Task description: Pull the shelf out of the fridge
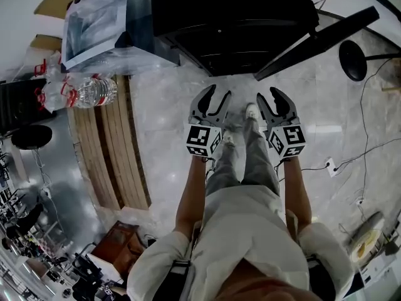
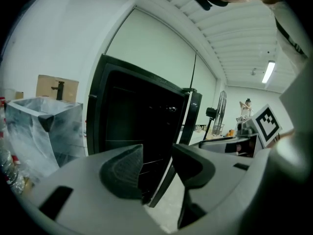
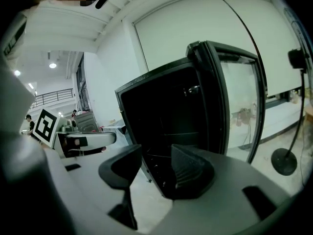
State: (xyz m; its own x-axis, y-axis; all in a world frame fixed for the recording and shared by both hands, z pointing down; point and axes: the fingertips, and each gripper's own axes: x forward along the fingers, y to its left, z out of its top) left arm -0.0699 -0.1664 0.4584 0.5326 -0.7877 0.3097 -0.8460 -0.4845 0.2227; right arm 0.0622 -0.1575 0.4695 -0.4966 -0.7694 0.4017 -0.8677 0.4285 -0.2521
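Observation:
A black fridge (image 1: 232,17) stands on the floor ahead of me, its glass door (image 1: 319,42) swung open to the right. Its inside is dark; only faint shelf lines (image 2: 149,162) show in the left gripper view. Both grippers hang in the air short of the fridge, apart from it. My left gripper (image 1: 217,92) is open with nothing between its jaws, and points at the fridge opening (image 2: 137,126). To its right, my right gripper (image 1: 268,94) is also open and holds nothing. In its own view the right gripper (image 3: 156,165) faces the dark interior (image 3: 166,111) and the door (image 3: 239,102).
A plastic-wrapped box (image 1: 94,24) and bundled water bottles (image 1: 94,93) sit left of the fridge, beside wooden planks (image 1: 113,149). A round black stand base (image 1: 354,60) and a power strip (image 1: 330,166) with cables lie on the floor at the right.

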